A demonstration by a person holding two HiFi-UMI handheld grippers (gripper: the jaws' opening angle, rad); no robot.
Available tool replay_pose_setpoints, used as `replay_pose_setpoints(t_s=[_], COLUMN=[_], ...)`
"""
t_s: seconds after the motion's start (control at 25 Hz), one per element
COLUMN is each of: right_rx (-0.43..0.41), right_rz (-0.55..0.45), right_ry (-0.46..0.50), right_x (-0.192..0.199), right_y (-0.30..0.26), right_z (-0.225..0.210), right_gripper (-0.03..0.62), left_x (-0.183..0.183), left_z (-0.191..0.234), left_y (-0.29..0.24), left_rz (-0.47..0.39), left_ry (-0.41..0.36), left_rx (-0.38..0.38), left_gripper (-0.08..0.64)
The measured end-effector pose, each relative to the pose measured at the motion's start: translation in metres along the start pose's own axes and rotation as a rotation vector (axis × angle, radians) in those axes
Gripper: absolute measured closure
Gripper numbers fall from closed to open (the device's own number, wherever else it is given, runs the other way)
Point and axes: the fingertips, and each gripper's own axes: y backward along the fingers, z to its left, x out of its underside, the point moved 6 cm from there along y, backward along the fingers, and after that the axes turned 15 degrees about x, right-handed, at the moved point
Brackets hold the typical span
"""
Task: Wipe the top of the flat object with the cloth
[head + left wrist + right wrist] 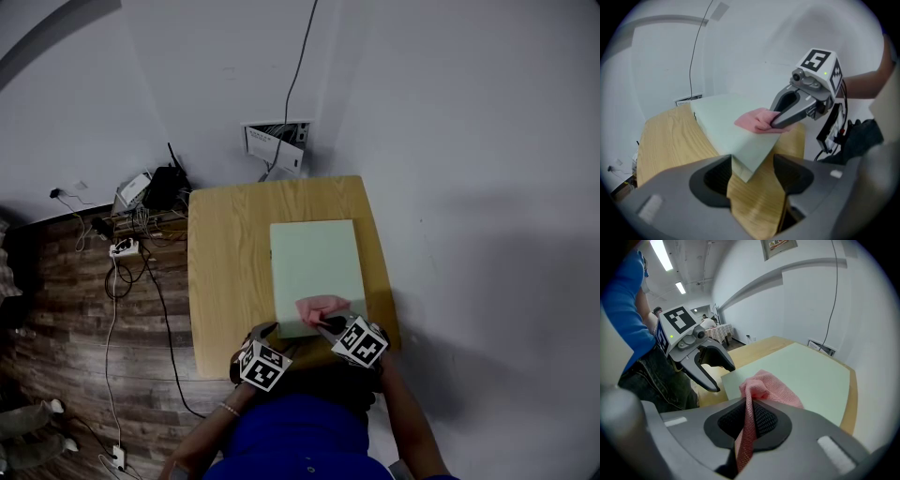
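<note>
Cloth point(321, 307), one, pink, rests at the near edge of the single pale green flat object point(314, 258) on the table's point(225, 281) right half. Right gripper point(749, 420) pinches the cloth. Left gripper point(751, 169) is spread about the object's near left corner.

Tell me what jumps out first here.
The pink cloth, pinched in the shut right gripper, lies on the near end of the pale green board. The board sits on a small wooden table by the wall; the left gripper is open at its near corner.
</note>
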Motion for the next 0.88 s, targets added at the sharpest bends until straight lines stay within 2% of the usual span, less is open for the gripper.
replay_pose_setpoints(t_s=[0.44, 0.88], right_rx=[0.090, 0.185], right_rz=[0.037, 0.064], right_ry=[-0.066, -0.188], right_x=[0.029, 0.059], right_y=[0.015, 0.036], right_z=[-0.024, -0.042], right_gripper=[0.577, 0.577], left_x=[0.000, 0.002], left_z=[-0.001, -0.002], left_y=[0.001, 0.005], left_rz=[0.001, -0.017], left_ry=[-0.004, -0.002], left_rx=[-0.004, -0.018], left_gripper=[0.282, 0.282])
